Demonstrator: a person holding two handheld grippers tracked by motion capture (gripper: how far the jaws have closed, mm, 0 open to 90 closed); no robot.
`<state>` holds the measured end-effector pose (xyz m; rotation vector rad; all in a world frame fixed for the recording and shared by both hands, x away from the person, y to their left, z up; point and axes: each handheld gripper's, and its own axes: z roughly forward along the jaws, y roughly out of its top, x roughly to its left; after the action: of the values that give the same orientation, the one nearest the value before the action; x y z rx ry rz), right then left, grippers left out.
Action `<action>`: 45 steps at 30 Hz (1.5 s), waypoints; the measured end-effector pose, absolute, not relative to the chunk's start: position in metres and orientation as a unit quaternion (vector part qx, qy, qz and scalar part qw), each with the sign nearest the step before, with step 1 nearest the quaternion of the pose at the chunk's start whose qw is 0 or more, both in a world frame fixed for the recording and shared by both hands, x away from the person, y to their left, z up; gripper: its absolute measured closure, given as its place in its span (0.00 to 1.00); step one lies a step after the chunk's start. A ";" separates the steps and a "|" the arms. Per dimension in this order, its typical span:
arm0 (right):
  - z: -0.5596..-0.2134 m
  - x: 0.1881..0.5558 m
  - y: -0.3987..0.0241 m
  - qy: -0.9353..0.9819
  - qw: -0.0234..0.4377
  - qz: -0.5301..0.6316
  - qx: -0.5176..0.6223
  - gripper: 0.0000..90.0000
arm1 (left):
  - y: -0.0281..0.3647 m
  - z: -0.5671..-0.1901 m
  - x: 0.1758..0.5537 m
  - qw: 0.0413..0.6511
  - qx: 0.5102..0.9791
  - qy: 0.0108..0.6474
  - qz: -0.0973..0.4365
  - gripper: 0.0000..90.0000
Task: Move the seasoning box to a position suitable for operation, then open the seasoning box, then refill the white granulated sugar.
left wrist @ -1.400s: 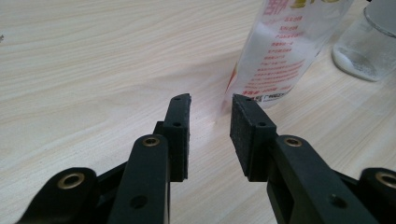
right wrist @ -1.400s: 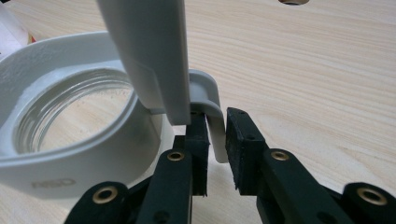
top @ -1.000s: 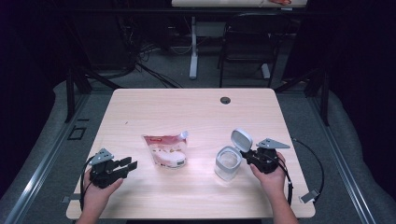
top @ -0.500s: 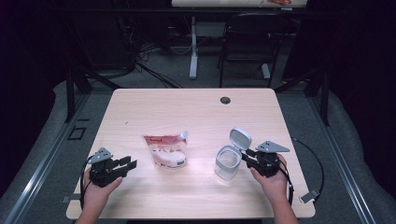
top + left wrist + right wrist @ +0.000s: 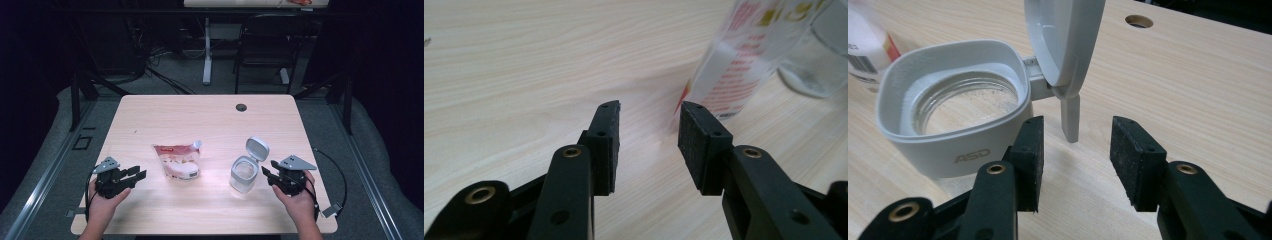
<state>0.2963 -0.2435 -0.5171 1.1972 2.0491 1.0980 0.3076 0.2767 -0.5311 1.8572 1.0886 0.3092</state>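
A glass jar (image 5: 244, 174) with a grey collar stands at the table's right front, its hinged grey lid (image 5: 257, 148) flipped up. A red-and-white pouch (image 5: 177, 161) lies left of it. My right gripper (image 5: 266, 175) sits just right of the jar, open. Its jaws have just been opening, and nothing is between them. In the right gripper view (image 5: 1075, 150) the lid's latch tab (image 5: 1070, 117) hangs just beyond the tips, beside the jar (image 5: 955, 115). My left gripper (image 5: 137, 174) rests at the front left, open and empty. From its own view (image 5: 649, 135) it points toward the pouch (image 5: 744, 60).
A round cable hole (image 5: 241, 107) sits near the table's far edge. Beyond the table (image 5: 210, 120) stand a chair (image 5: 265, 45) and a desk leg (image 5: 207, 55). The right gripper's cable (image 5: 336, 172) loops by the table's right edge.
My right gripper has drawn back to the right and slightly up from the jar's lid, and its jaws have widened. The lid stays up. The left gripper has not moved.
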 end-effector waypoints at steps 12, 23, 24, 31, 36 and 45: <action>-0.503 0.286 -0.241 0.765 0.250 0.415 0.424 0.66 | 0.267 -0.507 0.306 0.459 0.770 0.425 0.128 0.68; -0.478 0.280 -0.229 0.770 0.222 0.428 0.418 0.71 | 0.261 -0.483 0.314 0.459 0.781 0.405 0.122 0.69; -0.475 0.279 -0.228 0.772 0.221 0.427 0.415 0.71 | 0.260 -0.481 0.315 0.459 0.781 0.405 0.121 0.69; -0.456 0.276 -0.215 0.780 0.223 0.434 0.392 0.72 | 0.253 -0.470 0.320 0.462 0.781 0.403 0.120 0.70; -0.448 0.279 -0.208 0.789 0.219 0.430 0.380 0.72 | 0.247 -0.463 0.322 0.464 0.785 0.394 0.118 0.70; -0.438 0.292 -0.186 0.807 0.204 0.426 0.355 0.72 | 0.238 -0.453 0.329 0.470 0.787 0.384 0.110 0.67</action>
<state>0.2923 -0.1859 -0.4381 0.9900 2.2503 1.1892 0.3286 0.2379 -0.4527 1.9288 0.9417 0.2697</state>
